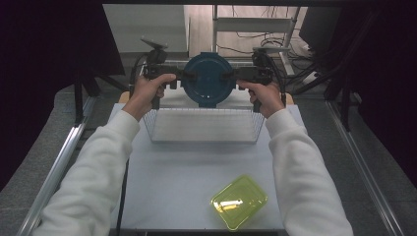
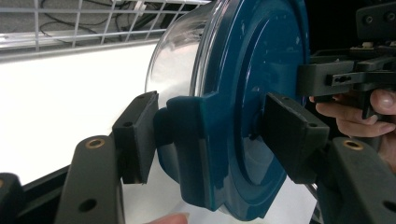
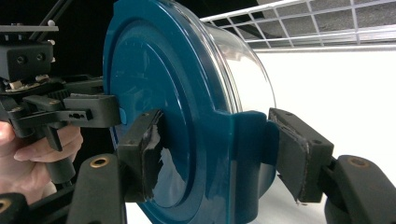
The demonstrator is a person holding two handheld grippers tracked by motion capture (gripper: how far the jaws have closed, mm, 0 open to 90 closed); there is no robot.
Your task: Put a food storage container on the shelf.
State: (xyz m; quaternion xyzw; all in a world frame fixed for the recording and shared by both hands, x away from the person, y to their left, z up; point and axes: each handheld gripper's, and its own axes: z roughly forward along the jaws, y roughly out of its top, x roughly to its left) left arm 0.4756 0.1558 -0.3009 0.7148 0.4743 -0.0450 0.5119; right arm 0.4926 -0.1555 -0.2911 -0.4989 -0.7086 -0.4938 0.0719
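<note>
A round clear container with a dark blue lid point(image 1: 208, 80) hangs in the air above the far end of a white wire basket point(image 1: 204, 125). It is tipped on edge, its lid turned toward the person. My left gripper point(image 1: 186, 76) is shut on the lid's left clip tab point(image 2: 187, 140). The right gripper point(image 1: 230, 75) is shut on the opposite tab point(image 3: 243, 149). In the left gripper view the clear bowl point(image 2: 180, 56) shows behind the lid point(image 2: 261, 93). The right gripper view has the blue lid point(image 3: 159, 84) in front of the clear bowl point(image 3: 247, 70).
The wire basket stands on the white table top point(image 1: 177, 182). A yellow-green lidded box point(image 1: 239, 201) lies near the table's front edge, right of centre. Metal rails run along both sides of the table. Dark curtains and cables stand behind.
</note>
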